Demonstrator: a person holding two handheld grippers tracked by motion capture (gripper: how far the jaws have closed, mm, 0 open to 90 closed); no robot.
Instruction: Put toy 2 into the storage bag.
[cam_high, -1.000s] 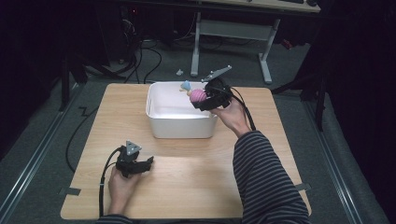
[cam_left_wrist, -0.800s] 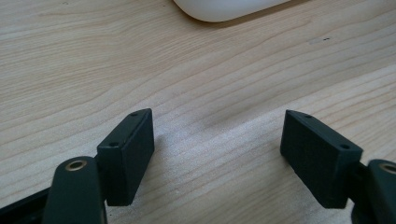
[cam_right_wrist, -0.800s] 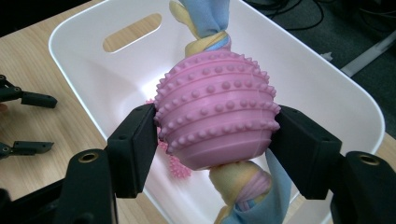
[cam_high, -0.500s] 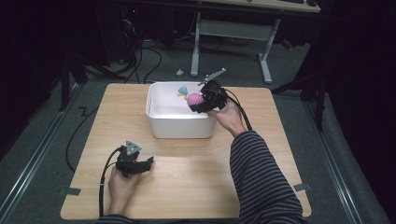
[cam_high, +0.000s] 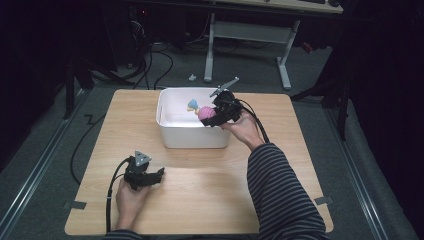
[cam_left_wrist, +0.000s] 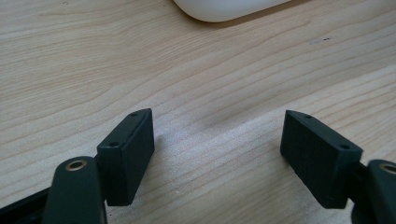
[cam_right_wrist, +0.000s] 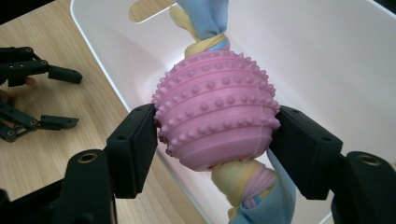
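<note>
Pink ball (cam_right_wrist: 215, 109), studded all over and threaded on a knotted cloth rope (cam_right_wrist: 252, 191) of yellow, blue and pink, sits between the fingers (cam_right_wrist: 133, 149) of our right gripper (cam_high: 216, 115), held over the rim of the white tub (cam_high: 172, 132) at the far middle of the worktop (cam_high: 220, 200). We judge it light and rubbery: the studs and ribs give the flat pads something to bite on, so it should not slip, though it may squash a little under a hard squeeze. The rope ends look soft and floppy and will dangle and swing, so the ball's broad middle, where we hold it now, seems the best place to grip. Our left gripper (cam_high: 142, 175) rests low on the worktop near its front edge, fingers (cam_left_wrist: 126, 156) spread wide with nothing between them.
</note>
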